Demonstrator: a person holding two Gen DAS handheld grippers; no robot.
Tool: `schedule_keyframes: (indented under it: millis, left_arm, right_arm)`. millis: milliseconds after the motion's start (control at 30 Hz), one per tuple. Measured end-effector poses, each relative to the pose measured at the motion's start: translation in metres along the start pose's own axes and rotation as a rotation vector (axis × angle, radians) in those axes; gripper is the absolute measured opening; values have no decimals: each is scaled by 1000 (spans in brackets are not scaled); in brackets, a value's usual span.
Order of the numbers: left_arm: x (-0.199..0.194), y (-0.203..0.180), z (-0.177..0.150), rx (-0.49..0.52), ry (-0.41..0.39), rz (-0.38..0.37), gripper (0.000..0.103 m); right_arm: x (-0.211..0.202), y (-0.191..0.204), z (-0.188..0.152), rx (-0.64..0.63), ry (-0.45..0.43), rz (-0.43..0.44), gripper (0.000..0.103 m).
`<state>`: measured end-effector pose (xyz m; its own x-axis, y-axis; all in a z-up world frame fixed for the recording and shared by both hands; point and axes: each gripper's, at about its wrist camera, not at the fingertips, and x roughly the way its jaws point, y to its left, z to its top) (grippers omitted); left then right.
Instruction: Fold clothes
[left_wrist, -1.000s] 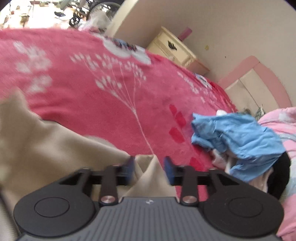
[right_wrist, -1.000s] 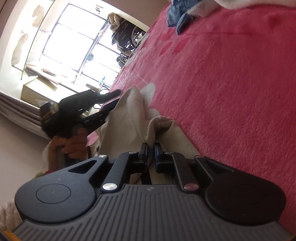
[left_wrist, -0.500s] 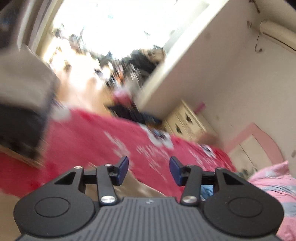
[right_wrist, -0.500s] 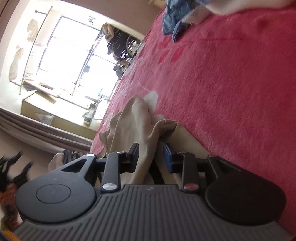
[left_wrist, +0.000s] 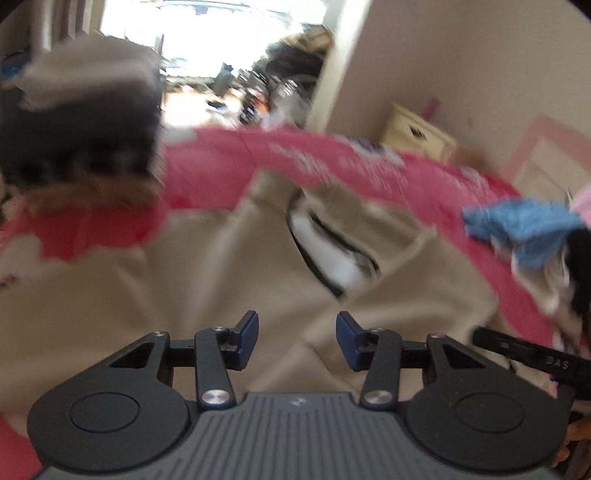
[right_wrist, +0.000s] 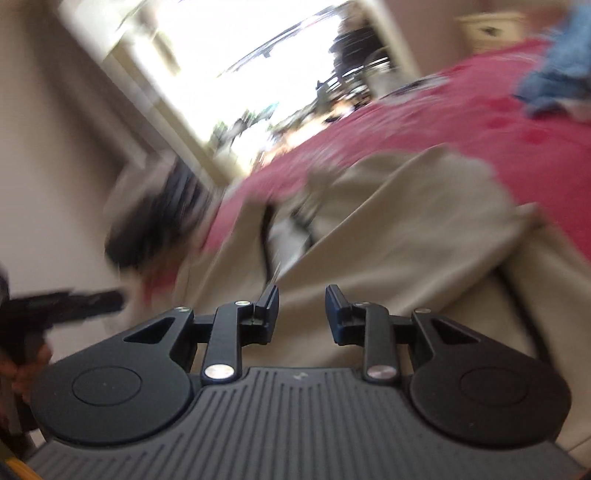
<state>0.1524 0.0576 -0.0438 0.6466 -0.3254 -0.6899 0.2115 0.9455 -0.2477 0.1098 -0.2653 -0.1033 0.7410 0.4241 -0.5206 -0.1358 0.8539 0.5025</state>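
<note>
Beige garment (left_wrist: 229, 280) | lies rumpled on the red bed cover (left_wrist: 229, 162), white lining at 1 o'clock, blue clothes pile (left_wrist: 524, 229) at 3 o'clock | left tongs (left_wrist: 295, 334) spread, empty; right tongs (right_wrist: 301, 308) spread, empty | advice: pinch a single hem layer, pull flat before creasing | writing: "DAS" on the black tool at right, rest blurred

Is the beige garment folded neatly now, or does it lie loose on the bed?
Loose: the beige garment lies rumpled, white lining showing.
</note>
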Motion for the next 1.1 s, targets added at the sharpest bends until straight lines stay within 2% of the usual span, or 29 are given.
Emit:
schedule_keyframes:
  millis: [100, 133, 167, 233, 300, 400, 467, 600, 733, 867, 1033, 1100]
  left_arm:
    - [22, -6, -16, 33, 7, -23, 46]
    - [26, -5, -15, 44, -14, -16, 46]
    - [30, -4, -14, 55, -35, -9, 46]
    - [35, 4, -12, 51, -65, 6, 46]
    - [43, 16, -7, 33, -96, 25, 46]
    - [51, 35, -2, -8, -128, 59, 46]
    - [62, 46, 6, -33, -144, 78, 45]
    - [86, 56, 23, -35, -164, 125, 44]
    - [109, 62, 36, -32, -185, 171, 44]
    - [134, 70, 41, -61, -165, 176, 45]
    - [154, 73, 34, -35, -144, 184, 45]
    - [156, 72, 33, -25, -150, 176, 48]
  right_arm:
    - [26, 31, -19, -132, 93, -10, 26]
    - [35, 41, -26, -176, 125, -14, 26]
    - [42, 41, -34, -206, 192, -46, 24]
    - [48, 46, -35, -269, 227, -79, 24]
    - [42, 56, -17, -294, 228, -53, 25]
    - [49, 65, 21, -297, 181, 3, 25]
    - [72, 74, 47, -303, 170, 15, 26]
    - [137, 82, 83, -286, 223, 26, 26]
    - [188, 74, 91, -242, 332, 4, 26]
    - [225, 64, 82, -242, 451, -3, 27]
    - [241, 67, 78, -282, 469, 23, 28]
    - [243, 70, 75, -310, 480, 27, 19]
